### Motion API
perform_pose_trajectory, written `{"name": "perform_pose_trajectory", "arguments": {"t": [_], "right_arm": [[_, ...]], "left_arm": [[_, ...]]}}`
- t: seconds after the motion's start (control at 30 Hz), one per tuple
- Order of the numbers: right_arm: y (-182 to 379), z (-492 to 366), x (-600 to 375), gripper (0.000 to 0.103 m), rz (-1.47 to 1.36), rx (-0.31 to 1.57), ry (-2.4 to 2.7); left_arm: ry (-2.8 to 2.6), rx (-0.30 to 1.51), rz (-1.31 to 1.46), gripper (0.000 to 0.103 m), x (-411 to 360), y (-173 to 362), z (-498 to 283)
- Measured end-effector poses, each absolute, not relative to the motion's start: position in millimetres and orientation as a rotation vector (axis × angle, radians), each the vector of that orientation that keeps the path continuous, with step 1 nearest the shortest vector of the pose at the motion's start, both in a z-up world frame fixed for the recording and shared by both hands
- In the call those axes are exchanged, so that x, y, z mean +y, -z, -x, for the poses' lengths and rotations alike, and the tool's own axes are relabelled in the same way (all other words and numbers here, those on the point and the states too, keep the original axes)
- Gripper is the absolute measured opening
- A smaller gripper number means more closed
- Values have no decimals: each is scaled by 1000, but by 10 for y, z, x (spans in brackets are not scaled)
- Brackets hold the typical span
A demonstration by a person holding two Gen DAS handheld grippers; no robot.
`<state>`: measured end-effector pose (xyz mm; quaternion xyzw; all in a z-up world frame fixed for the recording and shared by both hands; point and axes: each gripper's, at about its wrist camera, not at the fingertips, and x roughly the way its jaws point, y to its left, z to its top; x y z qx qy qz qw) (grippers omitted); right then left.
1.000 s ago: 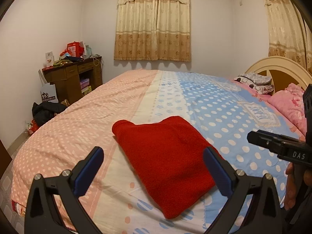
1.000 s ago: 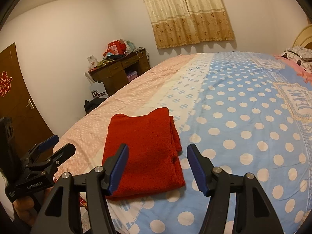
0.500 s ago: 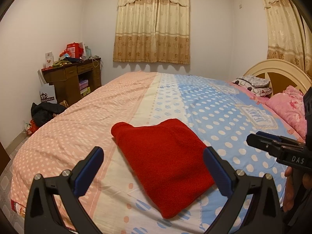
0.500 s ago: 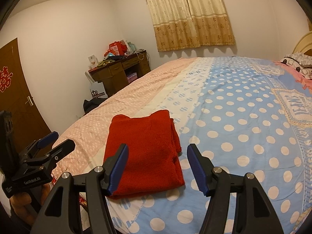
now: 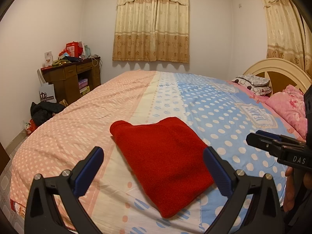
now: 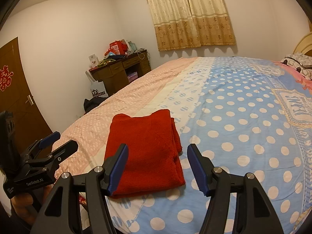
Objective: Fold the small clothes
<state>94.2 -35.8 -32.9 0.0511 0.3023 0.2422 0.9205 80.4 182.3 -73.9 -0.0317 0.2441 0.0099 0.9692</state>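
A folded red garment (image 5: 161,156) lies flat on the bed near its front edge, also seen in the right wrist view (image 6: 144,150). My left gripper (image 5: 154,167) is open and empty, held above and in front of the garment without touching it. My right gripper (image 6: 158,167) is open and empty, hovering over the garment's near right corner. The right gripper also shows at the right of the left wrist view (image 5: 276,148). The left gripper shows at the left of the right wrist view (image 6: 48,148).
The bed has a pink, cream and blue polka-dot cover (image 5: 214,105). Pink pillows (image 5: 288,107) and a headboard (image 5: 273,68) are at the right. A cluttered brown desk (image 5: 72,78) and a dark bag (image 5: 44,111) stand at the left wall. A brown door (image 6: 13,89) is at far left.
Both grippers have drawn back and risen slightly from the garment. The garment has not moved, and both grippers stay open.
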Motion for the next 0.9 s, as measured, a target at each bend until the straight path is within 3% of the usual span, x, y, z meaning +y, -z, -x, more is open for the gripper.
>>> {"name": "perform_pose_trajectory", "arguments": {"t": [0.9], "right_arm": [[351, -869, -325, 64, -90, 603, -503]], "left_arm": [[4, 479, 30, 103, 1787, 700, -757]]}}
